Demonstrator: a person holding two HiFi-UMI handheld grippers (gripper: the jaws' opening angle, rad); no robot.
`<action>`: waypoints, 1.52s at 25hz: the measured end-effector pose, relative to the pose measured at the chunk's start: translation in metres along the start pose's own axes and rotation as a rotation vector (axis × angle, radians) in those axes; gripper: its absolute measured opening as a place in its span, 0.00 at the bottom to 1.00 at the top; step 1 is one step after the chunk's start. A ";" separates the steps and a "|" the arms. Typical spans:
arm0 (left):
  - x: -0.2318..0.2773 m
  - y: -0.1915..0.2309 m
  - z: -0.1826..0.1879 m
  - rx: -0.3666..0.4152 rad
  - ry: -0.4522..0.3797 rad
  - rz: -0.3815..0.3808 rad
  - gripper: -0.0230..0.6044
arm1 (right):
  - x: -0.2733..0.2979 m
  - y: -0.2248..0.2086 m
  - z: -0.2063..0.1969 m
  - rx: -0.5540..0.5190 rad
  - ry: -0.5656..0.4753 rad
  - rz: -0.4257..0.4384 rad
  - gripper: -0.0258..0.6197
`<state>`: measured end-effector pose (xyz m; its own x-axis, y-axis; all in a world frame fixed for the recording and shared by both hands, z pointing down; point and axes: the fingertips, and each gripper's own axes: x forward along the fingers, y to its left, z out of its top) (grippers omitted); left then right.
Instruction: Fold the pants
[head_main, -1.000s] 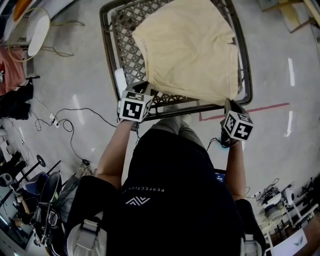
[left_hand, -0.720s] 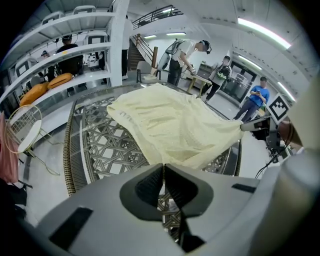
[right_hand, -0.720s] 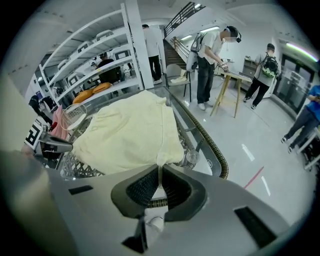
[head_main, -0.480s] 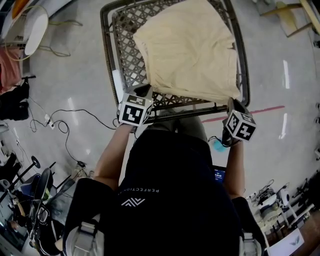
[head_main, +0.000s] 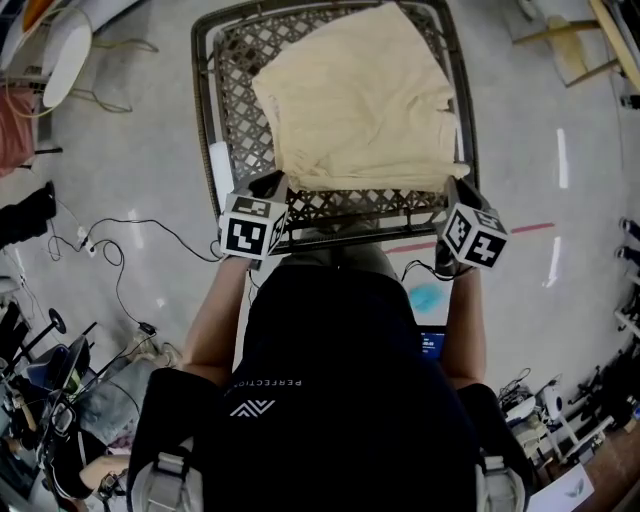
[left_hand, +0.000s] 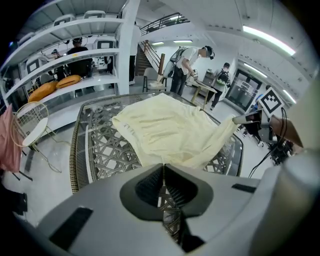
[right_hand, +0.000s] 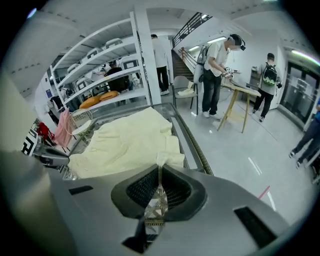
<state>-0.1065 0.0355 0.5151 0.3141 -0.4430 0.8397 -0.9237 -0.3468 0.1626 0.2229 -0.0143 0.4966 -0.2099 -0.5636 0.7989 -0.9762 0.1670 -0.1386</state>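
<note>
Right tongs (right_hand: 159, 167) have shifted sideways and up since the earlier frame, and left tongs (left_hand: 162, 167) lifted slightly. Each is clenched on a near corner of the pale-yellow cloth pants (head_main: 350, 110). Near edge is taut between the tongs, rest lies flat beyond them on the woven-lattice counter (head_main: 207, 110). Looks like the fold is only starting; the fold-over is still to do.

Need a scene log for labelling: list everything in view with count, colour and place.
pants: one, cream, spread on the table
table: one, dark lattice, before the person
wire chair: one, white, floor far left
cables: several, black, floor at left
floor tape: one, red, right of table
bystanders: several, background, beyond the table
left tool: one, grey, shut on pants' near left corner
right tool: one, grey, shut on pants' near right corner
</note>
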 end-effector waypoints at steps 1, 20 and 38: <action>0.000 0.000 0.004 -0.008 -0.004 0.009 0.07 | 0.002 -0.001 0.009 -0.011 -0.006 0.009 0.11; 0.006 0.037 0.052 -0.131 -0.053 0.148 0.07 | 0.071 0.025 0.131 -0.220 -0.038 0.129 0.11; 0.009 0.081 0.102 -0.190 -0.098 0.234 0.07 | 0.124 0.062 0.233 -0.346 -0.083 0.184 0.11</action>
<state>-0.1562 -0.0810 0.4834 0.0996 -0.5734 0.8132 -0.9949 -0.0696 0.0728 0.1233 -0.2620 0.4510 -0.3974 -0.5595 0.7274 -0.8485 0.5259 -0.0590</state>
